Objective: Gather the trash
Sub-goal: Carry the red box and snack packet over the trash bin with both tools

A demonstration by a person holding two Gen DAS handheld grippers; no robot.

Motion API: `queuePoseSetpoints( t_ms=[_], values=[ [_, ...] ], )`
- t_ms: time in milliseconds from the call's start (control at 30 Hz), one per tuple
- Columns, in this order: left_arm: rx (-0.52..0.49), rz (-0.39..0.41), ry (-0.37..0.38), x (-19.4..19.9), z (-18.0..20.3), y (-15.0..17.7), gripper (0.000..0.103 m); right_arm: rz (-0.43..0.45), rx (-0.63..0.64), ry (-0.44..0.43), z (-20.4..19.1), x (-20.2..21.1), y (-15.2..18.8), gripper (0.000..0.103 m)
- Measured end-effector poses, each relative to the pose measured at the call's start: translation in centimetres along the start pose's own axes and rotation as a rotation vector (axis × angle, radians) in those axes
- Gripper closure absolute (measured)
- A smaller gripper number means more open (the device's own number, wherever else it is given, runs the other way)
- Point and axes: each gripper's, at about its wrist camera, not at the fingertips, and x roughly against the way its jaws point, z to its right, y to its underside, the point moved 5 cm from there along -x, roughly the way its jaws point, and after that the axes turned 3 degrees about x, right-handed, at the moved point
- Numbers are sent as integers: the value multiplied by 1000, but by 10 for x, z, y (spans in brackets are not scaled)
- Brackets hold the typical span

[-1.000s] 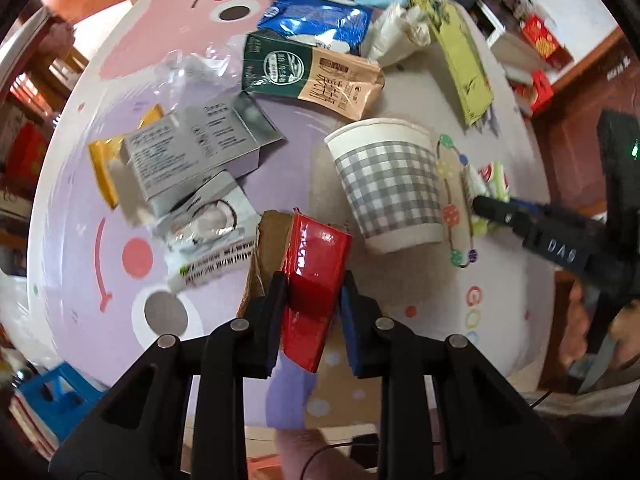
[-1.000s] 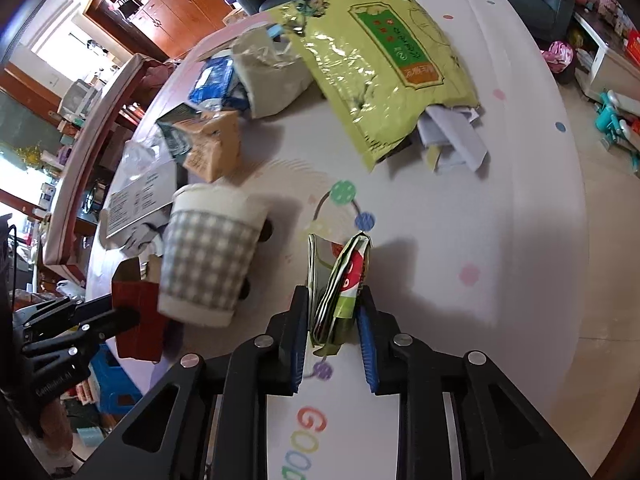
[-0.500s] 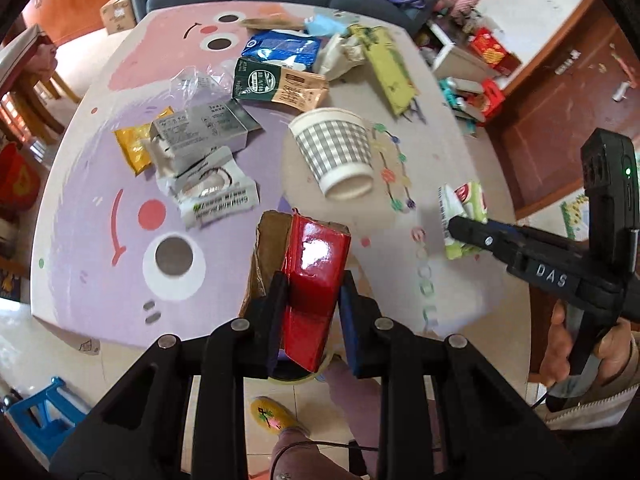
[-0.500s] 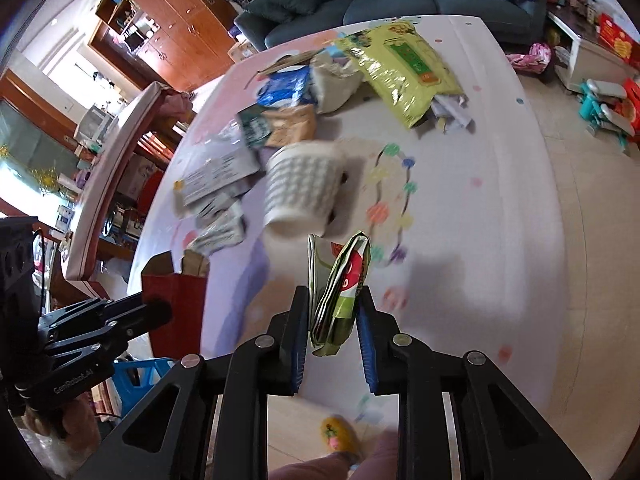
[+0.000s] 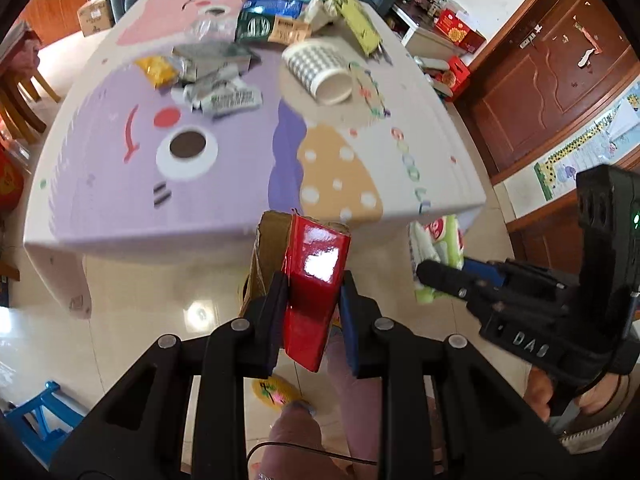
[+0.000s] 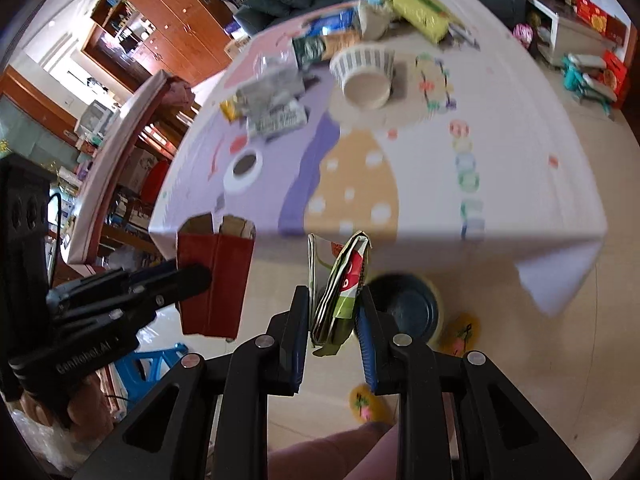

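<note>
My left gripper (image 5: 310, 304) is shut on a red cardboard box (image 5: 316, 276) with open brown flaps, held over the floor in front of the table. The box also shows in the right wrist view as the red box (image 6: 216, 280). My right gripper (image 6: 334, 316) is shut on a folded green and white wrapper (image 6: 346, 284), seen from the left as the wrapper (image 5: 438, 248). Both hang past the near edge of the cartoon-print table (image 5: 224, 184). A dark round bin (image 6: 408, 308) sits on the floor just behind the wrapper.
On the table's far half lie a checked paper cup (image 5: 320, 70) on its side, silver packets (image 5: 216, 60), a green and brown pouch (image 5: 272, 28), a blue bag (image 5: 276, 6) and a yellow-green bag (image 5: 360, 26). A blue stool (image 5: 36, 420) stands on the floor at left.
Both grippers have pulled back and away from the table with their loads; the table now lies farther off and the floor and the bin show below.
</note>
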Motion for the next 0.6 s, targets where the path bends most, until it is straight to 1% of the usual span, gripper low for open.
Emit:
queuePoseSetpoints(
  t_ms=[133, 333, 467, 600],
  values=[
    [-4, -27, 2, -11, -1, 20, 81, -45, -3, 9, -1, -17, 23, 81],
    [28, -50, -20, -47, -2, 43, 81, -84, 40, 19, 12, -57, 43, 81],
    [79, -53, -12, -88, -8, 60, 81, -108, 65, 20, 36, -110, 60, 79],
    [141, -55, -26, -150, -18, 80, 81, -144, 109, 47, 61, -170, 79, 79]
  ],
)
